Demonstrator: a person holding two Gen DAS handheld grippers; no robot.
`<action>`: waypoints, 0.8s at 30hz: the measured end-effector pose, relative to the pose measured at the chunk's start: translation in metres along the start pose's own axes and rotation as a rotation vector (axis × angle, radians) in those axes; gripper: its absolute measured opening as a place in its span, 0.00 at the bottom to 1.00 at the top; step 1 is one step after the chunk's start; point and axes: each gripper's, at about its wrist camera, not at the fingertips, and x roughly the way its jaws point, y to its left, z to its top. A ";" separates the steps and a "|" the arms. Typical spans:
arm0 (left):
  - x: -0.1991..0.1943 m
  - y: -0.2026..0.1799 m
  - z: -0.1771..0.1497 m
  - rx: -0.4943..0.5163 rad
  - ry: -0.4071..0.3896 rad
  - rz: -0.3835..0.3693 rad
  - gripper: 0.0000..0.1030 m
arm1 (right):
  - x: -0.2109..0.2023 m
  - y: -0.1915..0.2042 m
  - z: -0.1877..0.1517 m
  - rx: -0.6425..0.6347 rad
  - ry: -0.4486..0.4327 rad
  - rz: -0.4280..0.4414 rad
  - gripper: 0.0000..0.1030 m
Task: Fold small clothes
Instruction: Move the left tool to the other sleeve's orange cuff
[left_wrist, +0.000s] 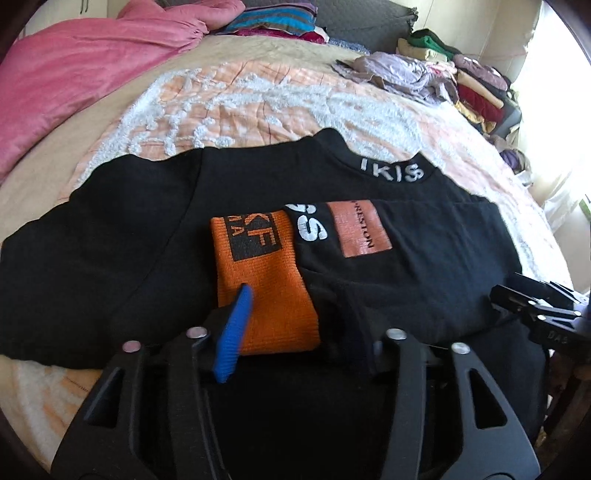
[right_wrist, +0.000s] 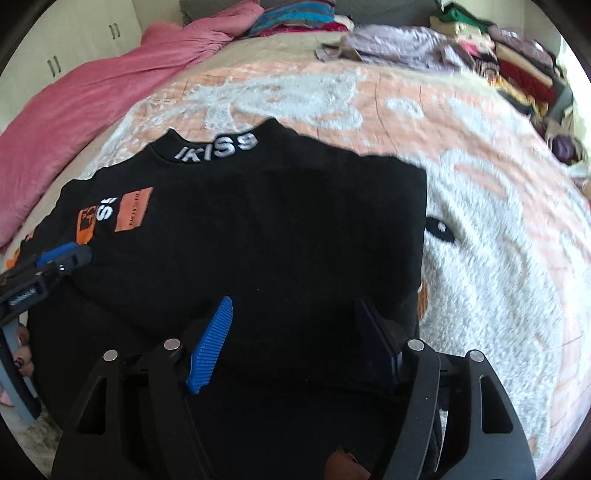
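A: Where's the black shirt (right_wrist: 258, 229)?
B: Flat on the bedspread (right_wrist: 480, 206), collar away from us.
A: The left gripper (left_wrist: 306, 328)?
B: Fingers spread above the orange cuff (left_wrist: 266, 295), pinching nothing.
A: And the right gripper (right_wrist: 295, 339)?
B: Spread wide over the near hem, cloth below, unpinched.

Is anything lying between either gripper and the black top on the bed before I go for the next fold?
Nothing visible. The black top lies spread on the patterned blanket, and both the left gripper and right gripper hover open directly over its near edge. The clothes pile sits far off at the bed's back corner.
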 end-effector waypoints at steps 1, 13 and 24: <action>-0.005 0.001 0.000 0.000 -0.010 0.004 0.48 | -0.004 0.002 0.000 -0.008 -0.017 0.013 0.71; -0.046 0.024 0.000 -0.046 -0.099 0.061 0.90 | -0.039 0.034 0.006 -0.083 -0.213 0.031 0.95; -0.069 0.074 -0.010 -0.179 -0.128 0.100 0.91 | -0.056 0.066 0.005 -0.102 -0.274 0.098 0.96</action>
